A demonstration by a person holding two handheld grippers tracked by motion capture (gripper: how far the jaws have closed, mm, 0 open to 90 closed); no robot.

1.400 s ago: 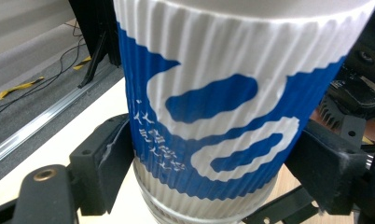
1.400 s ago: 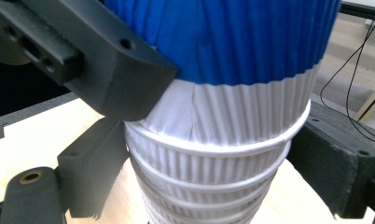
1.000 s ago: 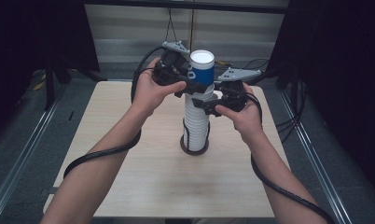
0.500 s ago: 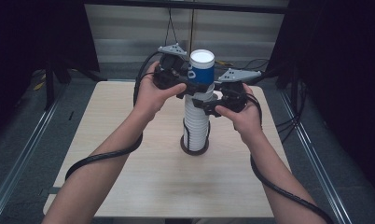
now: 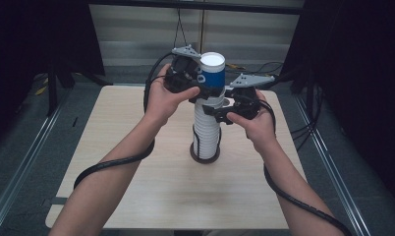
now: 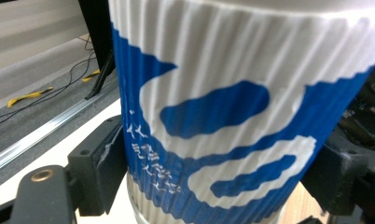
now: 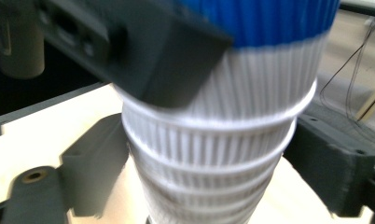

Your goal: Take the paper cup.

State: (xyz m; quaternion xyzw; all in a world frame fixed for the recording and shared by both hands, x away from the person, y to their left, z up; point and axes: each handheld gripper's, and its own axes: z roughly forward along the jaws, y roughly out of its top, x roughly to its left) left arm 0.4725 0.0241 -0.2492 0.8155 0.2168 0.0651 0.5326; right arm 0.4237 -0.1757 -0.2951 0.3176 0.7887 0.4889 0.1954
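Left gripper [image 5: 201,91] clamps the blue cup [image 5: 211,73] atop the cup stack [image 5: 207,130]; right gripper [image 5: 216,112], jaws just closing around the stack below, not yet pressing: steady it, then lift straight up

White ribbed cup stack [image 7: 213,154] between black jaws – blue cup [image 7: 265,18] on top, wooden table [image 7: 50,135]

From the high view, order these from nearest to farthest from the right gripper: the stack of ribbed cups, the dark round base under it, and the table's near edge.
1. Stack of ribbed cups: between the right gripper's jaws.
2. Dark round base: below, under the stack.
3. Table's near edge: bottom of the picture, by the forearms.
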